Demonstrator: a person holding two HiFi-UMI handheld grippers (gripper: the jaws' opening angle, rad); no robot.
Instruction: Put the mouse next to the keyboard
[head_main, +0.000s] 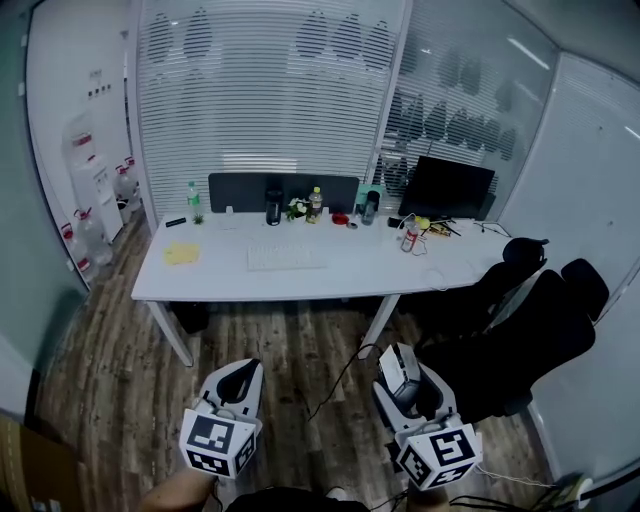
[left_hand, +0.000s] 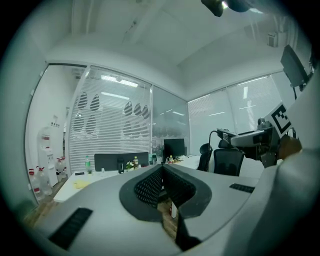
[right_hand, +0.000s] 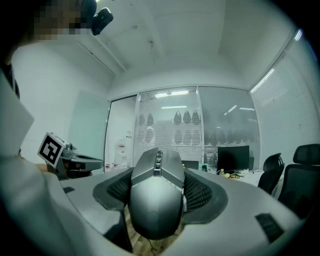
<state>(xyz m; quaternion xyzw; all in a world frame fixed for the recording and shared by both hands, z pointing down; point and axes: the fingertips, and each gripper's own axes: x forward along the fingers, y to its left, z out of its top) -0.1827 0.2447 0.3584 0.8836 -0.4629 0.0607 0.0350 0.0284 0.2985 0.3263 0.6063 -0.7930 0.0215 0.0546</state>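
Note:
A white keyboard (head_main: 287, 258) lies on the long white desk (head_main: 220, 278) across the room, well ahead of both grippers. My right gripper (head_main: 398, 358) is held low over the wooden floor and is shut on a grey wired mouse (head_main: 399, 372). In the right gripper view the mouse (right_hand: 155, 195) fills the space between the dark pads (right_hand: 200, 192), scroll wheel pointing forward. Its black cable (head_main: 338, 385) hangs toward the floor. My left gripper (head_main: 240, 372) is level with it on the left. Its fingertips meet in the left gripper view, with nothing between them.
A black monitor (head_main: 446, 188) stands at the desk's back right. Bottles (head_main: 315, 203) and a dark divider line the back edge, and a yellow cloth (head_main: 182, 253) lies at the left. Black office chairs (head_main: 520, 310) crowd the right. A water dispenser (head_main: 95, 185) stands far left.

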